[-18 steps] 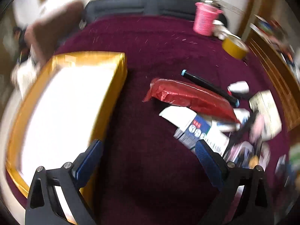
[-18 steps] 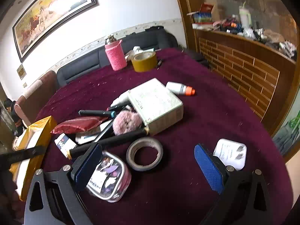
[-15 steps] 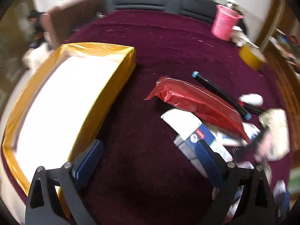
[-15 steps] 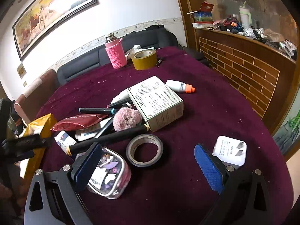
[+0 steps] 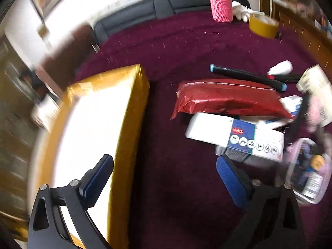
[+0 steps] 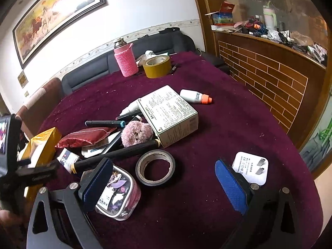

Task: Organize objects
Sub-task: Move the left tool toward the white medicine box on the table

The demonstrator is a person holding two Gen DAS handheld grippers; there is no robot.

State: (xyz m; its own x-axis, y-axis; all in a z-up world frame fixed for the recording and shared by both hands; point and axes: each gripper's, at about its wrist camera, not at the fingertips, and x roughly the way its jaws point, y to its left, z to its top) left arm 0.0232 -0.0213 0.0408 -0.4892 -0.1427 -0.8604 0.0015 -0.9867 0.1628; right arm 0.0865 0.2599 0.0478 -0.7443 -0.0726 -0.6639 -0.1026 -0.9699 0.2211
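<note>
A table (image 6: 238, 124) under a deep maroon cloth fills the room's middle. Behind it a dark grey sofa (image 6: 145, 47) runs along a white wall (image 6: 145, 4) with a patterned border strip just above the sofa's back. Above the sofa, to its left, hangs a long framed painting (image 6: 56, 10) of horses. Right of the table stands a wooden counter (image 6: 269, 72) faced in brick pattern — its top crowded with clutter. Left of the sofa sits a brown chair (image 6: 41, 101). Daylight falls evenly and bright.
</note>
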